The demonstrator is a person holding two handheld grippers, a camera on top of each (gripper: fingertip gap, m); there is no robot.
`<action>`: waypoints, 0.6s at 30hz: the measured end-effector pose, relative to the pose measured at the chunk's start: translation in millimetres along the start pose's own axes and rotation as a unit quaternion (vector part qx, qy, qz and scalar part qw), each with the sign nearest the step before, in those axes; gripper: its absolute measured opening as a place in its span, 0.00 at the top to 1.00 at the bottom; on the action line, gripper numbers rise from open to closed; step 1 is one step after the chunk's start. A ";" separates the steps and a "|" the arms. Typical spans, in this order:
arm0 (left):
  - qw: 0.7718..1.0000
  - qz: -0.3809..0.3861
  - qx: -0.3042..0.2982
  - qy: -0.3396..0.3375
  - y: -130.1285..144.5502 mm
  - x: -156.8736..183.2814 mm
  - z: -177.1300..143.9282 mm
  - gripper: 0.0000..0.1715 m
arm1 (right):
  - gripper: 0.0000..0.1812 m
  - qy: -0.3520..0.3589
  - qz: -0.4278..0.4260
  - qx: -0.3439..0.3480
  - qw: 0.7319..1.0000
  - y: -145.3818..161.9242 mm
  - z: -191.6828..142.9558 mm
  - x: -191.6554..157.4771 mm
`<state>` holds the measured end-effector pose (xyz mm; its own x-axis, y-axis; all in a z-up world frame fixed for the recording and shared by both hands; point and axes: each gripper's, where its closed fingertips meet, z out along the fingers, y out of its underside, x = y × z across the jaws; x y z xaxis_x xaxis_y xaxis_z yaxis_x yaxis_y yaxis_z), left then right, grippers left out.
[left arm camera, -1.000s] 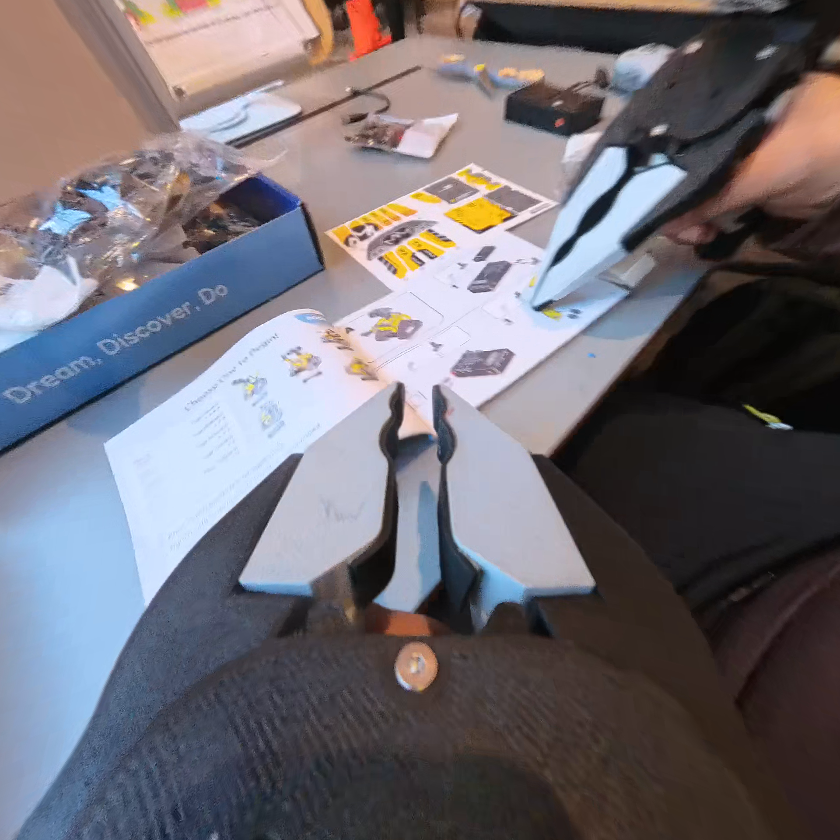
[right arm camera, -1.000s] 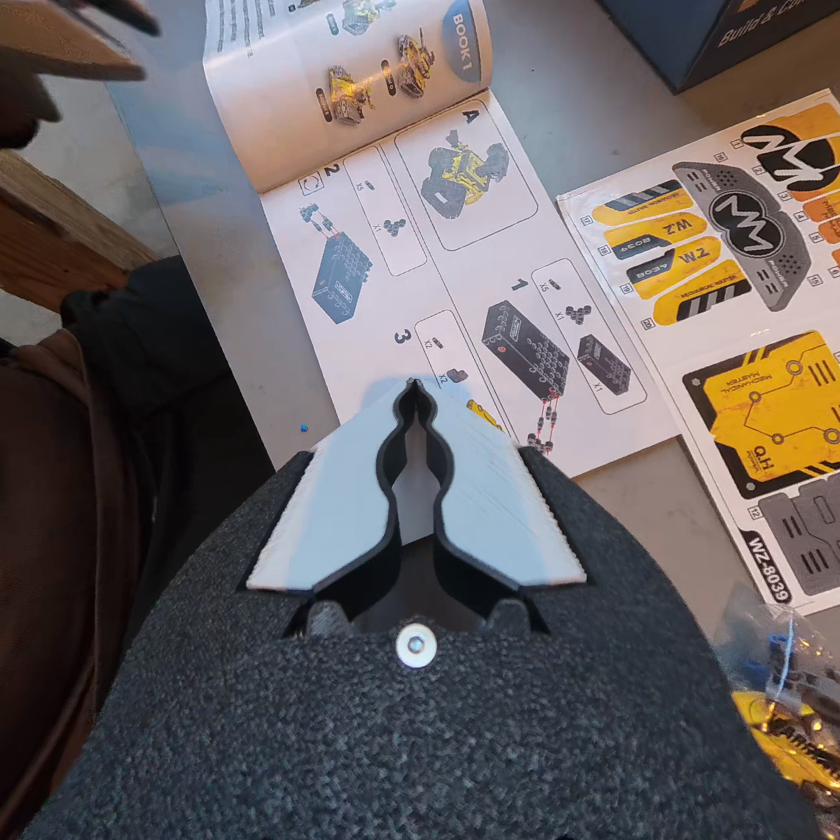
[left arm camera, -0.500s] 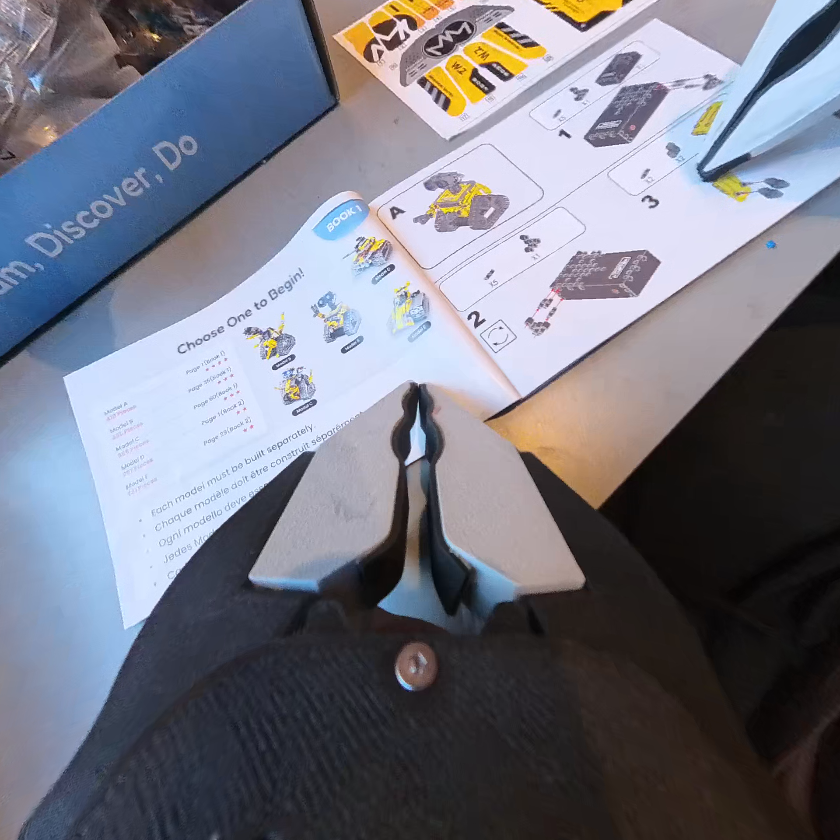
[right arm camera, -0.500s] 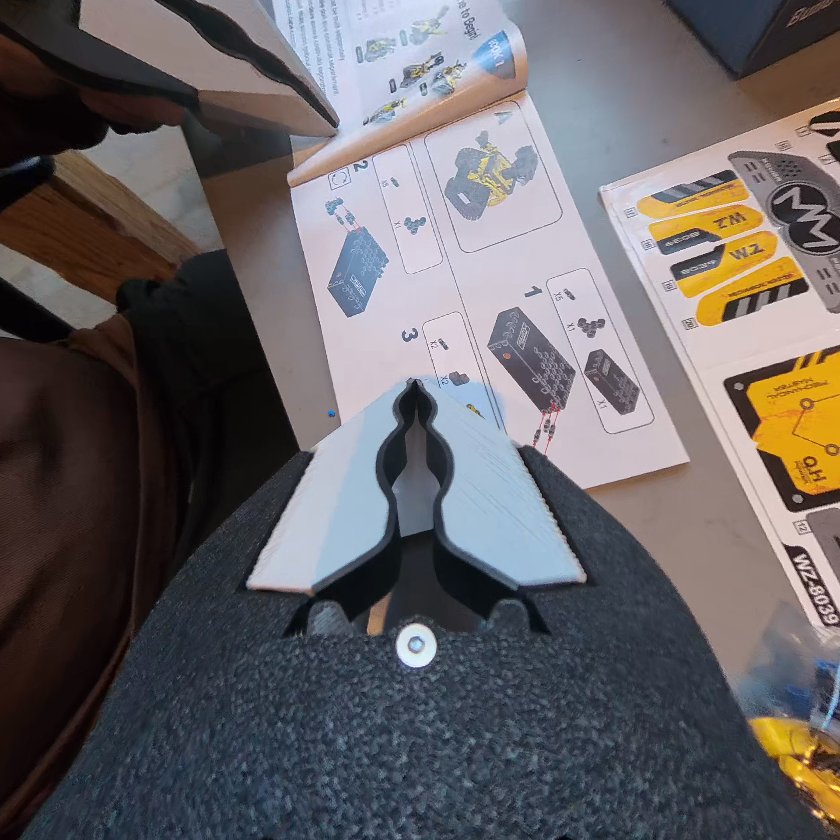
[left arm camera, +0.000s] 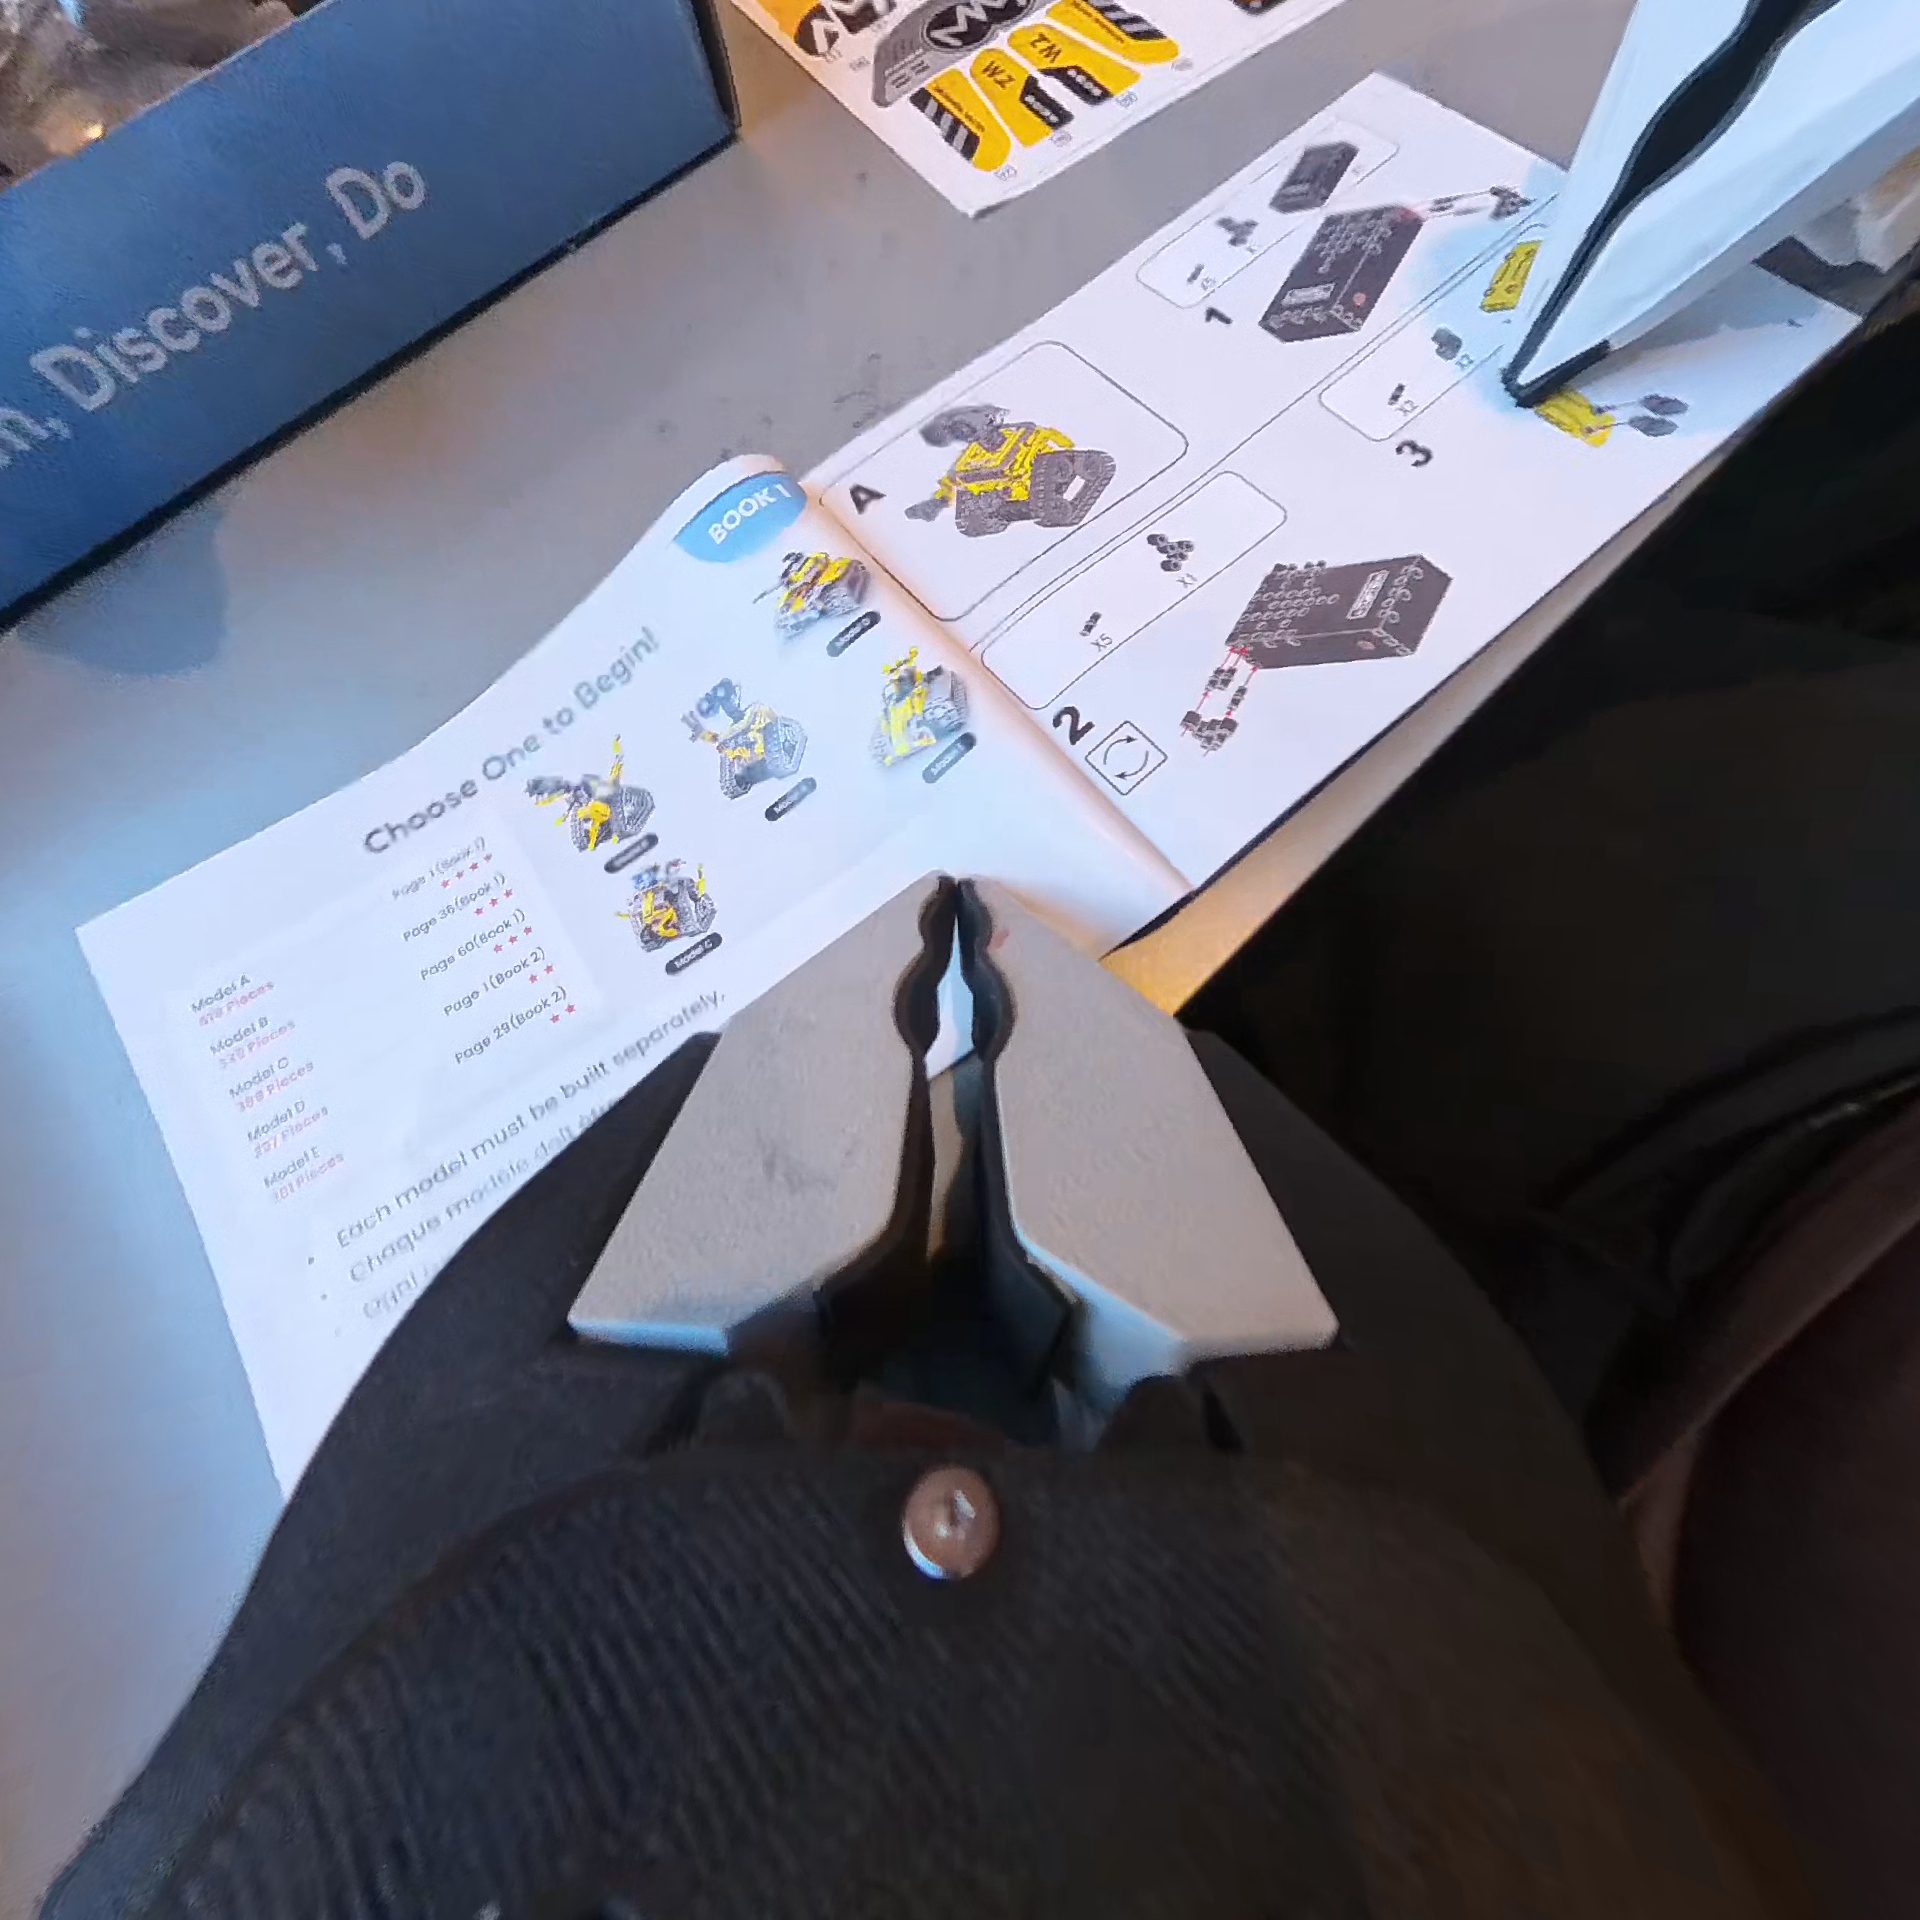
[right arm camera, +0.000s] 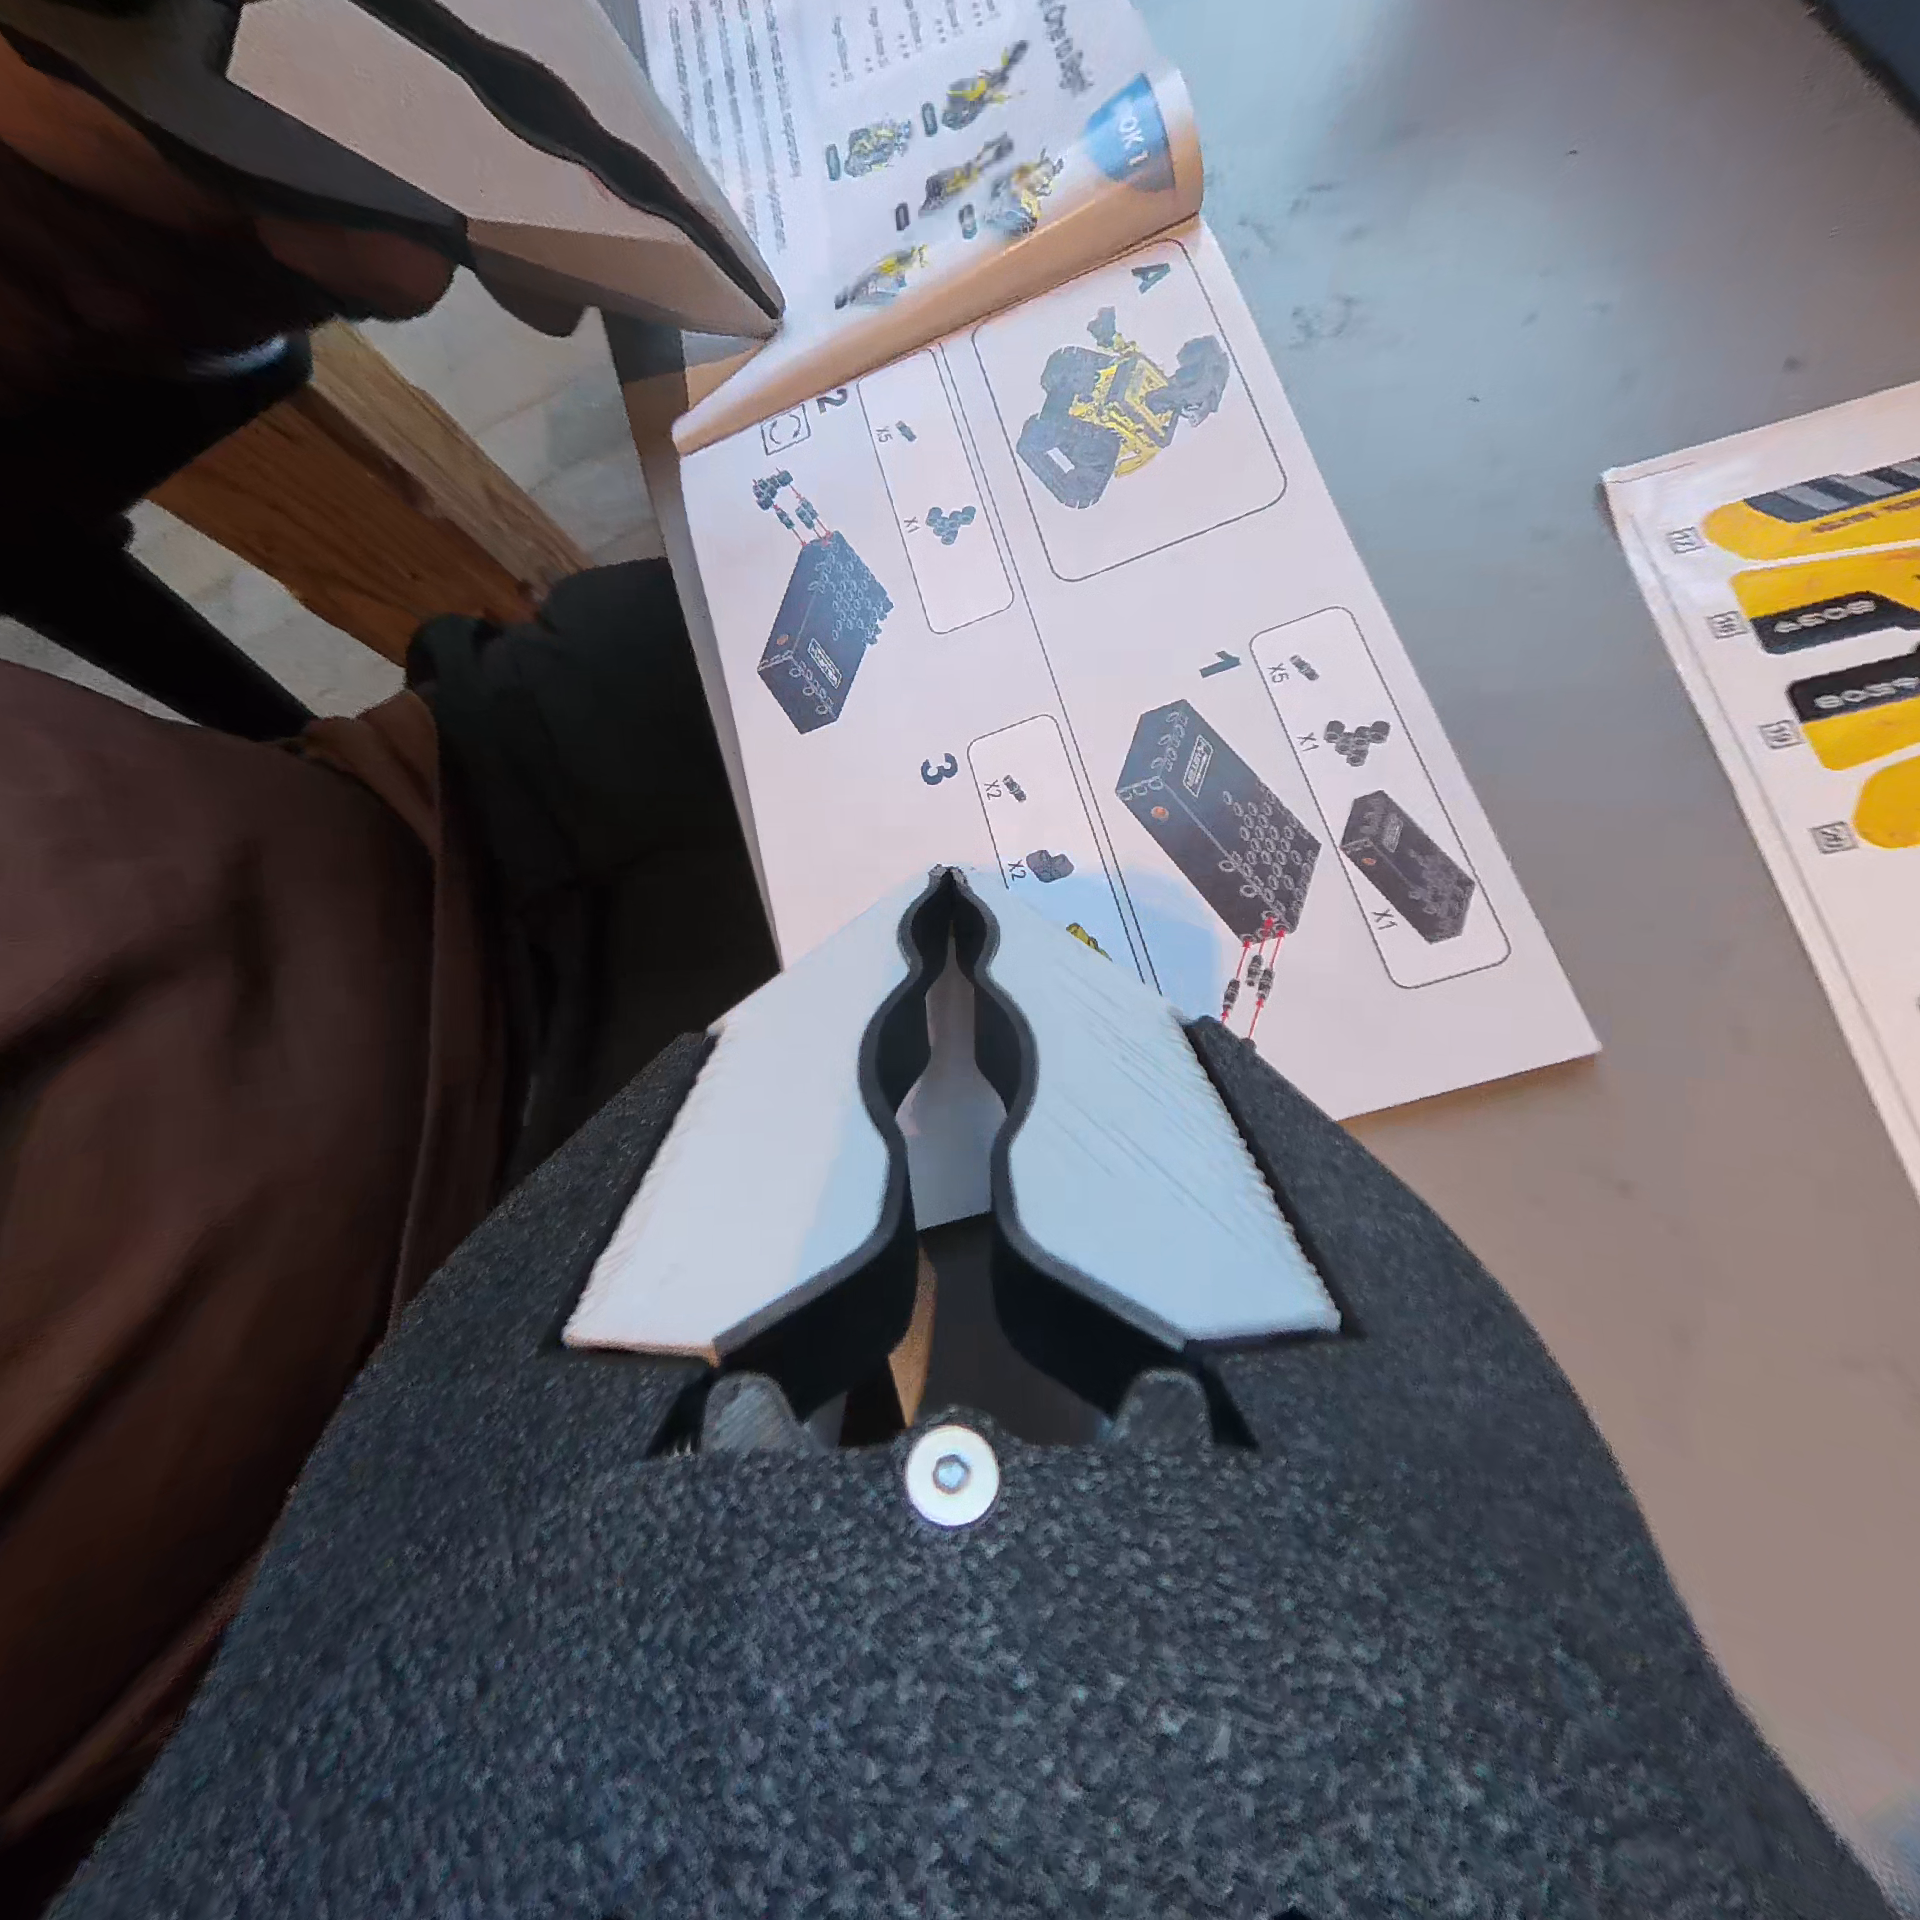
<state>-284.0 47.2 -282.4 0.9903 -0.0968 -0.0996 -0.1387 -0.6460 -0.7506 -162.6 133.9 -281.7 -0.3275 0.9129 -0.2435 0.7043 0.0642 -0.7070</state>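
Instruction booklet [left arm camera: 935, 644] lies open on the grey table [left arm camera: 416, 540], running from the lower left to the upper right of the left wrist view, with its near edge along the table's edge.

One second ago the left gripper [left arm camera: 948, 888] hung back from the booklet with a narrow gap between its tips. It has since come in low over the near edge of the left-hand page, close to the spine, and its tips have drawn together. In the right wrist view the left gripper [right arm camera: 774, 322] comes in from the upper left and meets that page's edge, and the page bows up off the table there. Whether paper is actually pinched between the tips cannot be told.

The right gripper [right arm camera: 948, 878] has barely shifted. Its tips are together and rest on the right-hand page beside the third numbered diagram, near the lower centre of its own view. In the left wrist view the right gripper [left arm camera: 1522, 379] points down onto the page at the upper right.

A yellow and black sticker sheet [left arm camera: 997, 83] lies beyond the booklet at the top of the left wrist view. A blue cardboard box [left arm camera: 312, 229] fills the upper left. The person's brown clothing [right arm camera: 208, 1039] takes up the left side of the right wrist view.
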 end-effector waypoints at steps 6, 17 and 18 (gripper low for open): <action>0.995 -0.044 0.089 0.019 -15.0 16.3 -28.6 0.93 | 0.98 -0.026 0.032 0.012 0.999 -3.0 -3.4 1.3; 0.978 0.000 0.179 0.104 -0.8 85.7 -33.7 0.89 | 0.90 0.244 0.045 0.029 0.968 -13.2 -56.4 98.9; 0.977 -0.008 0.178 0.117 -0.4 89.3 -32.1 0.89 | 0.86 0.248 0.053 0.009 0.967 -9.3 -54.9 106.4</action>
<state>-195.7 14.5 -270.0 0.9574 -0.2867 0.0354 -0.0700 -0.3491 -0.9345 -169.5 252.6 -264.5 0.0916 0.9953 0.0300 0.7048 -0.0435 -0.7081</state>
